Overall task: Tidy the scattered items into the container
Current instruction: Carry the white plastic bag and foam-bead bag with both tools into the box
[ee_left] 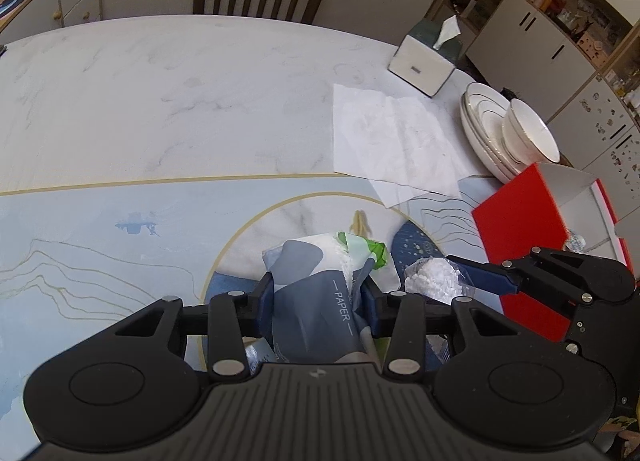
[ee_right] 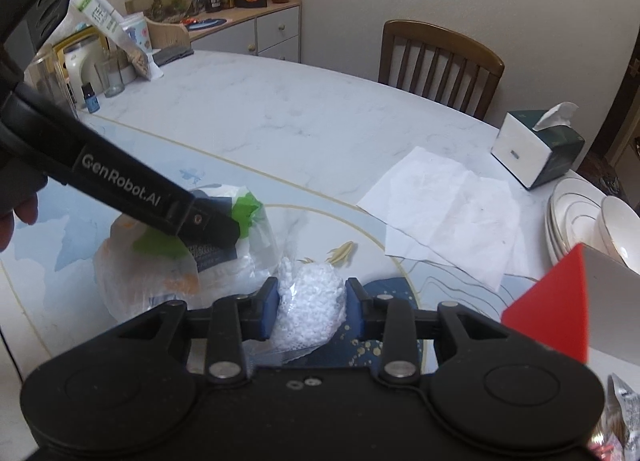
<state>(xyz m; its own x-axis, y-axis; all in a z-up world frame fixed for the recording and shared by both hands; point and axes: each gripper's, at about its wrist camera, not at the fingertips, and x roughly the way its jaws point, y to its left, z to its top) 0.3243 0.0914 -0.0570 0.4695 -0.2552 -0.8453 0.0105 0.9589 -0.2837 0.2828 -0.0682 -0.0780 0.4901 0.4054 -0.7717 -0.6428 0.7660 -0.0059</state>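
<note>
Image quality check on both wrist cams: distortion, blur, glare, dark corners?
Left wrist view: strong fisheye, the table edge bows; focus fairly sharp, the PAPER print on the tissue pack in the left tongs is readable; the red box is slightly smeared. Right wrist view: same bowing, dark vignette top right, a soft highlight on the bowl; the bag of white pellets in the right tongs is crisp.

Black plastic left gripper (ee_left: 320,293), blue-padded fingers (ee_left: 265,301), silver screws, ribbed housing, right gripper (ee_right: 308,301) seemingly identical, white "GenRobot.AI" lettering
</note>
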